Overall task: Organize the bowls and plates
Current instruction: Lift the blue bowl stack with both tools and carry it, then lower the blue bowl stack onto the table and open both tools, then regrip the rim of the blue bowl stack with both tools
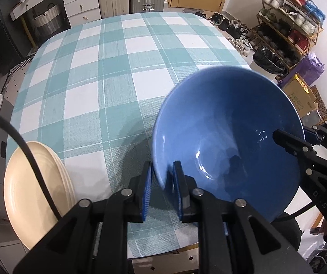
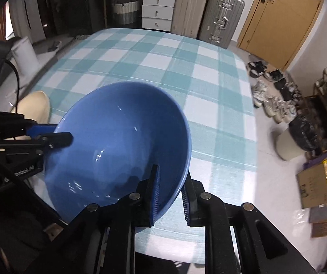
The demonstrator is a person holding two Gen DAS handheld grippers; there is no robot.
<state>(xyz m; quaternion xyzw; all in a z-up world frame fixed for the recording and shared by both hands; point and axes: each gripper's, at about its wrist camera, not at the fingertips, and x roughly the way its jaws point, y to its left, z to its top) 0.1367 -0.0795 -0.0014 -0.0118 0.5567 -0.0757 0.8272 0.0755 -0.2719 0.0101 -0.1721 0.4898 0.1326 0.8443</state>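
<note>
Tabletop (image 1: 108, 73) with checked cloth is mostly bare. Cream plates (image 1: 35, 196) sit stacked at its near left corner. Blue bowl (image 1: 227, 141) hangs tilted over the near edge, each gripper straddling an opposite side of the rim. Left gripper (image 1: 162, 189) and right gripper (image 2: 170, 196) both have fingers slightly apart around the rim; a firm clamp can't be confirmed. Step looks like placing or releasing the bowl. Next move likely needs it level and supported before letting go.

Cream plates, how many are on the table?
Apparently 3, though the edges are hard to separate: one stack of cream plates at the table's near left corner, left of the blue bowl.
</note>
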